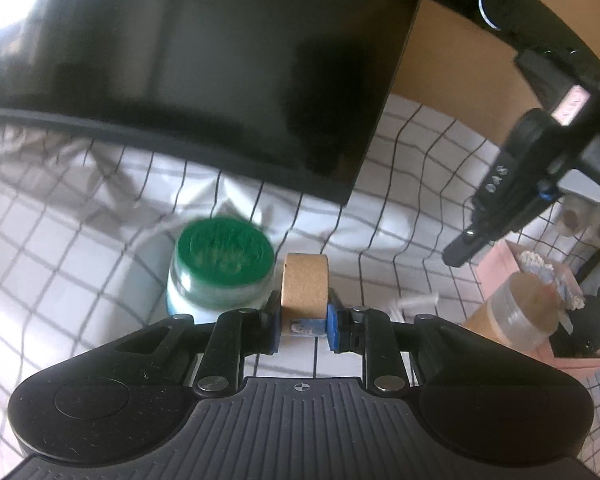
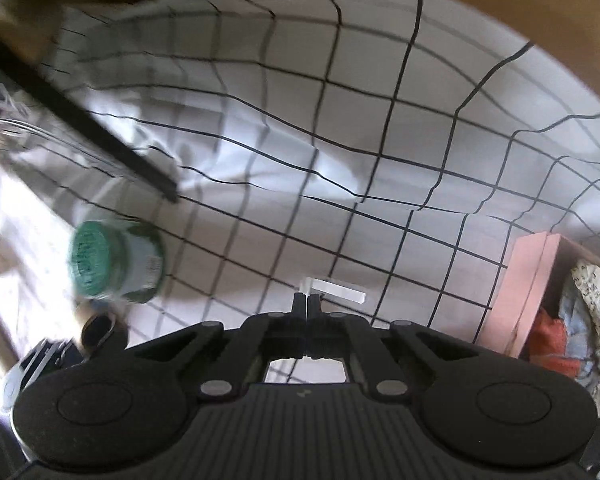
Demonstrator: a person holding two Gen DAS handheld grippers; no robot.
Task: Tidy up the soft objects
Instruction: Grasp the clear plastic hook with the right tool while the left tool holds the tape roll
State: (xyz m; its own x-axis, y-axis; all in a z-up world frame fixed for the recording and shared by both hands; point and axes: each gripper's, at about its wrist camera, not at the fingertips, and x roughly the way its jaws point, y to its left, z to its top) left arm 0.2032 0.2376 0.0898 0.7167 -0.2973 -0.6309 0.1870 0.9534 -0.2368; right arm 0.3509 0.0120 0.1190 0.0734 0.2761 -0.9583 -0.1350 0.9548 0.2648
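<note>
My left gripper [image 1: 303, 322] is shut on a brown roll of tape [image 1: 304, 285], held upright between the blue pads above the checked cloth [image 1: 100, 248]. A jar with a green lid [image 1: 220, 268] stands just left of the roll; it also shows in the right wrist view [image 2: 114, 264]. My right gripper [image 2: 307, 300] is shut and empty, over the checked cloth [image 2: 340, 160]; it also shows in the left wrist view [image 1: 496, 216] at the right. A pink box [image 1: 540, 316] at the right holds soft toys and cloth; in the right wrist view the box [image 2: 528, 288] holds cloth pieces [image 2: 580, 320].
A dark monitor [image 1: 204, 60] stands over the cloth at the back. A small clear plastic piece [image 2: 336, 290] lies on the cloth ahead of my right gripper. A clear cylinder [image 1: 516, 316] lies on the pink box.
</note>
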